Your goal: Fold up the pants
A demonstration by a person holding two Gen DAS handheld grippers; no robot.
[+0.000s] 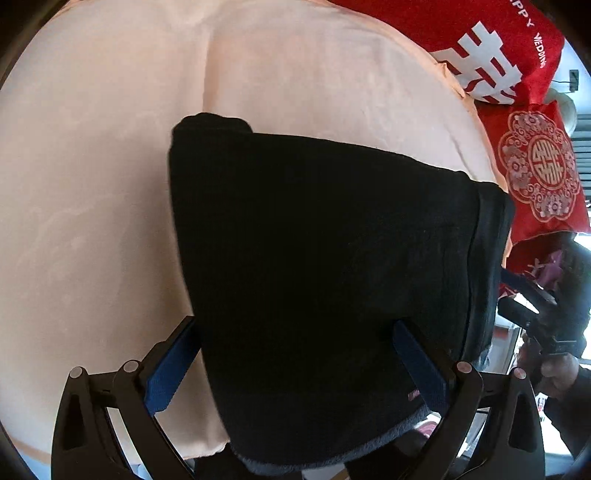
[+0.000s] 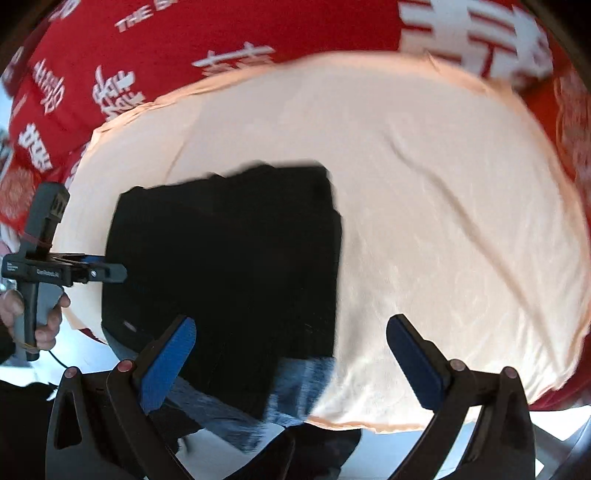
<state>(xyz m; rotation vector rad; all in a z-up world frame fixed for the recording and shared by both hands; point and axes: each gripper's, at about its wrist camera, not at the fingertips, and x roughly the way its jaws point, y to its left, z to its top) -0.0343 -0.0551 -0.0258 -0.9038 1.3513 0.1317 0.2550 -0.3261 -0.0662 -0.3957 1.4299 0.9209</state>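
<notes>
The black pants (image 1: 325,258) lie folded into a compact block on a peach cloth (image 1: 92,184). My left gripper (image 1: 295,354) is open, its blue-padded fingers (image 1: 170,369) wide apart on either side of the pants' near edge, holding nothing. In the right wrist view the same pants (image 2: 225,266) lie left of centre, with a greyer layer (image 2: 295,384) showing at the near edge. My right gripper (image 2: 291,354) is open and empty above the pants' near right corner. The left gripper also shows in the right wrist view (image 2: 110,273), at the pants' left edge.
The peach cloth (image 2: 443,229) covers a bed with red bedding (image 2: 258,29) printed in white characters behind it. A red embroidered cushion (image 1: 539,166) sits at the right. The cloth's near edge (image 2: 369,424) drops off to the floor.
</notes>
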